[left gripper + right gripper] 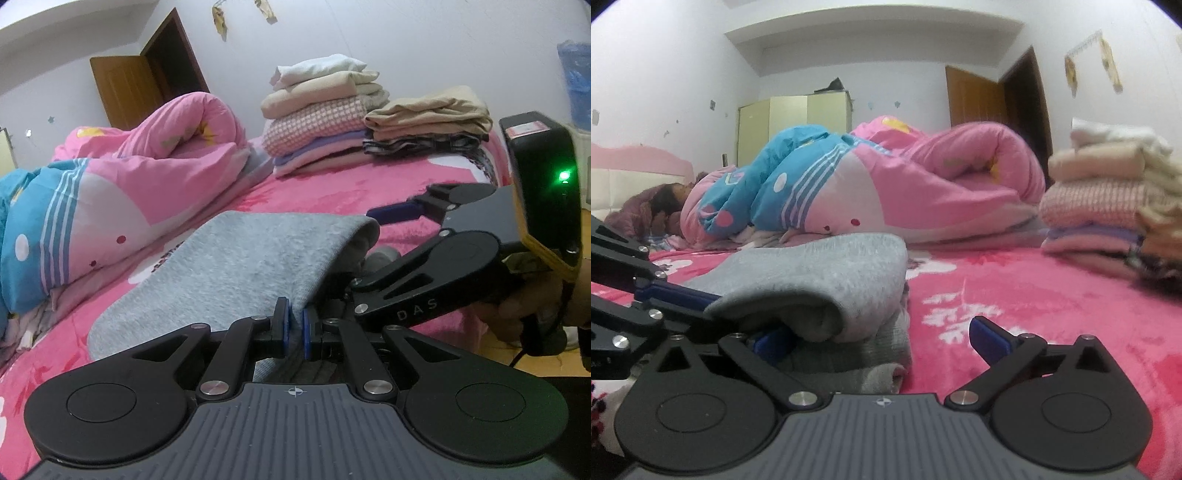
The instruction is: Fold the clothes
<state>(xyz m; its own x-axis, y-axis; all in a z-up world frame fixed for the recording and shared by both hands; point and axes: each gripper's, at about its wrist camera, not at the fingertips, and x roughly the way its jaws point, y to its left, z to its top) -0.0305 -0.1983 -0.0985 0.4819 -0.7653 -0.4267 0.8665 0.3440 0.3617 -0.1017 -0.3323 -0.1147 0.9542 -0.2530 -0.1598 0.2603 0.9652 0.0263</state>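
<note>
1. Grey knit fabric, a folded garment, lies on the pink flowered bedspread near the bed's front edge, doubled over so that its upper layer curls above a lower one.
2. The left gripper is clenched on the near edge of the grey garment: its two blue pads stand close together with a strip of the cloth pinched between them.
3. The right gripper is released, its jaws spread wide. One blue finger sits under the rolled fold of the garment, while the other blue finger hangs free over the bedspread, apart from the cloth.
4. In the left wrist view the right gripper comes in from the right side, held by a hand on its handle, with a green light glowing on its black housing.
5. In the right wrist view the left gripper enters from the left edge, its blue finger touching the fold of the grey cloth.
6. Behind the garment a pink and blue quilt is bunched along the bed.
7. Farther back stand two stacks of folded clothes: a tall stack of white, beige, checked pink and lilac pieces, and just beside it a low stack topped with tan cloth.
8. A person lies at the far end of the bed beside the quilt.
9. A brown door stands open in the white wall, and a pale wardrobe stands in the corner.
</note>
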